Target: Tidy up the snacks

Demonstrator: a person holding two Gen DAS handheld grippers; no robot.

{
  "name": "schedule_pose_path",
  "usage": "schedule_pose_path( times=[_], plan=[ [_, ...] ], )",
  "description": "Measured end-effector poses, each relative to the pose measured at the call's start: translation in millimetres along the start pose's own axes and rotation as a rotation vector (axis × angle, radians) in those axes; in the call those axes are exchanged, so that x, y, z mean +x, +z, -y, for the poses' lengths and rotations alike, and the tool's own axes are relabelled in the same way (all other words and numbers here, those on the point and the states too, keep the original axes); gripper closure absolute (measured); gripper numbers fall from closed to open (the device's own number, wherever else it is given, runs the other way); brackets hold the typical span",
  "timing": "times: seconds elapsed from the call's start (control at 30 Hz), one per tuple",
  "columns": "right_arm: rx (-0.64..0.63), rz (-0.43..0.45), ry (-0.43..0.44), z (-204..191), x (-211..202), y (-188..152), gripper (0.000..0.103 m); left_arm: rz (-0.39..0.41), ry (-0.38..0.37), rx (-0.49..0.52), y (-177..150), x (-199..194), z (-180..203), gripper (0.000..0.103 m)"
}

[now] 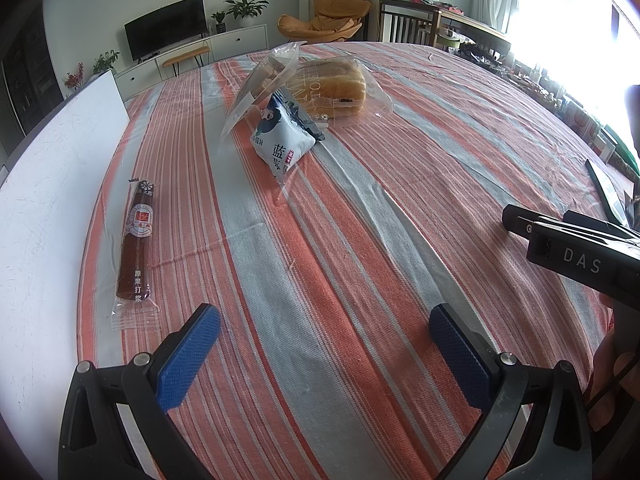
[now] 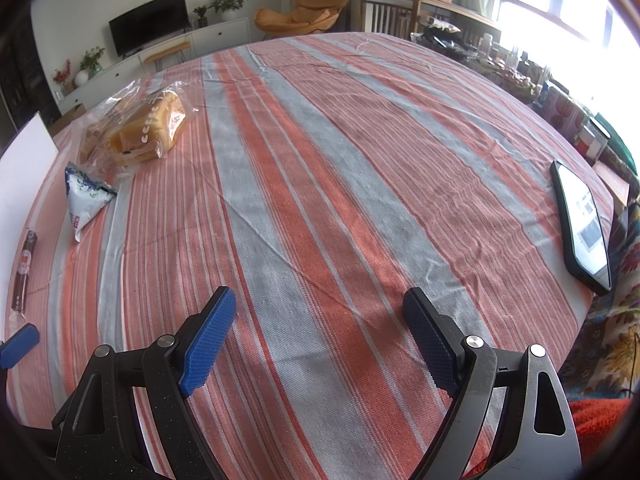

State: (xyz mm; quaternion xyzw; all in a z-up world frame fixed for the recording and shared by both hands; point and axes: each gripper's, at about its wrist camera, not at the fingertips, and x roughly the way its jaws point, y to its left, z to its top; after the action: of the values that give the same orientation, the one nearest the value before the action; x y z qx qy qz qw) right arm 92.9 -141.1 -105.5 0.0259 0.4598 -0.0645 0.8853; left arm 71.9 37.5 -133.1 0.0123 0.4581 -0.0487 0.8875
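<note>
While both tools hang apart above the striped tabletop (image 2: pixel 320 140), you have nothing in hand yet: the left tool (image 1: pixel 325 326) is spread wide with only cloth between its blue pads, and the right tool (image 2: pixel 319 312) is released the same way, well short of anything to grip. The snacks all sit toward your left side, which is probably why the left tool faces them. The long sausage stick (image 1: pixel 136 240) lies flat in its clear wrapper near the white board (image 1: pixel 52 184) at the tabletop's edge, its near end just beyond the left tool's left finger, so it looks like the easiest first pick. Farther off, the blue-and-white pouch (image 1: pixel 282 138) sits propped on its gusset, leaning against the bagged bread loaf (image 1: pixel 340 88), whose loose plastic rises above it; those two touch, so lifting one may drag the other. From the right wrist view the same three things line up along the left rim, with the bread (image 2: pixel 148 128) farthest, the pouch (image 2: pixel 86 196) in the middle and the stick (image 2: pixel 24 268) nearest. A phone (image 2: pixel 582 224) lies face up at the far right edge, well apart from the snacks and best left alone. No bin or tray is visible, so judging by the layout, organizing here likely means gathering the three into a tidy row.
</note>
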Motion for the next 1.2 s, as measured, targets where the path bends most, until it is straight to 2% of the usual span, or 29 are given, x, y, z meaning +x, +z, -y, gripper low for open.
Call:
schedule_pose_path(
  times=[0.37,0.53,0.63,0.77,0.87,0.97,1.03,1.2],
  plan=[
    [0.000,0.000,0.001,0,0,0,0.015,-0.002,0.003,0.001,0,0,0,0.000],
    [0.000,0.000,0.000,0,0,0,0.015,-0.084,0.006,-0.011,-7,-10,0,0.000],
    [0.001,0.000,0.000,0,0,0,0.015,-0.055,-0.023,-0.022,1,-36,-11,0.000],
    [-0.001,0.000,0.001,0,0,0,0.014,0.006,0.004,-0.152,39,-54,-53,0.000],
    [-0.001,-0.001,0.002,0,0,0,0.014,-0.031,0.063,-0.224,56,-33,-78,0.001],
    [-0.001,-0.001,0.003,0,0,0,0.014,-0.093,0.106,-0.250,59,-5,-90,0.011],
    [-0.001,-0.001,0.002,0,0,0,0.014,-0.118,0.129,-0.257,57,8,-93,0.013],
    [-0.001,-0.001,0.002,0,0,0,0.014,-0.121,0.156,-0.267,55,22,-100,0.017]
  ],
)
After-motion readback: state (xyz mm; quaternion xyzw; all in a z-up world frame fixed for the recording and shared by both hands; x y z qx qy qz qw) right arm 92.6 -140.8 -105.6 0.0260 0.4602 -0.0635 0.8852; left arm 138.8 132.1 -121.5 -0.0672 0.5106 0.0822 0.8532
